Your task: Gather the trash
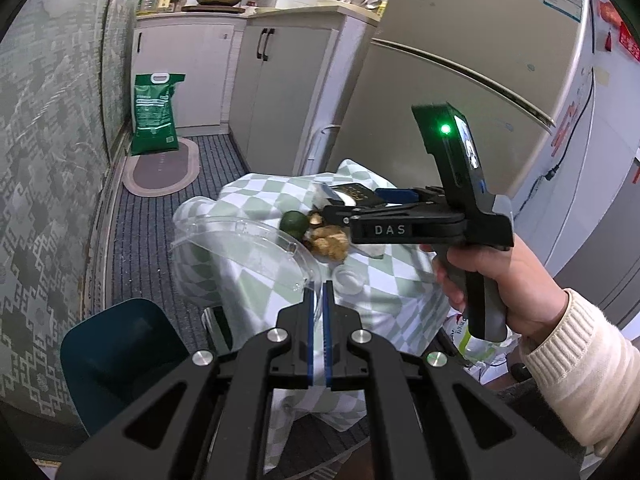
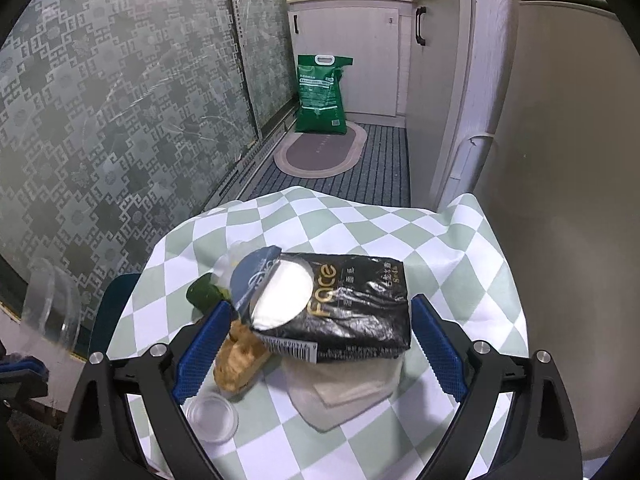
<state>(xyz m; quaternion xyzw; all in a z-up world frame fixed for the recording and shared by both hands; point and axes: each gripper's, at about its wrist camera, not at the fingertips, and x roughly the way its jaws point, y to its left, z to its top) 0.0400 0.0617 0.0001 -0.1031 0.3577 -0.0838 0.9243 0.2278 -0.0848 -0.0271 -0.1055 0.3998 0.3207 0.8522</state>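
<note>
Black tissue pack [image 2: 344, 304] lies centre frame in the right wrist view on the checked tabletop [image 2: 460, 240], long axis running left to right, torn end toward the left. Right gripper [image 2: 320, 344] fingers spread wide, flanking the pack, gripping nothing. Left gripper [image 1: 319, 304] fingers nearly closed, pinching the clear plastic lid [image 1: 248, 252] by its rim, centre-left in the left wrist view.

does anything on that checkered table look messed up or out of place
Yes. The black tissue pack is torn open, its flap peeled up, and it sits crooked on loose napkins. Food scraps lie directly on the tablecloth.
</note>
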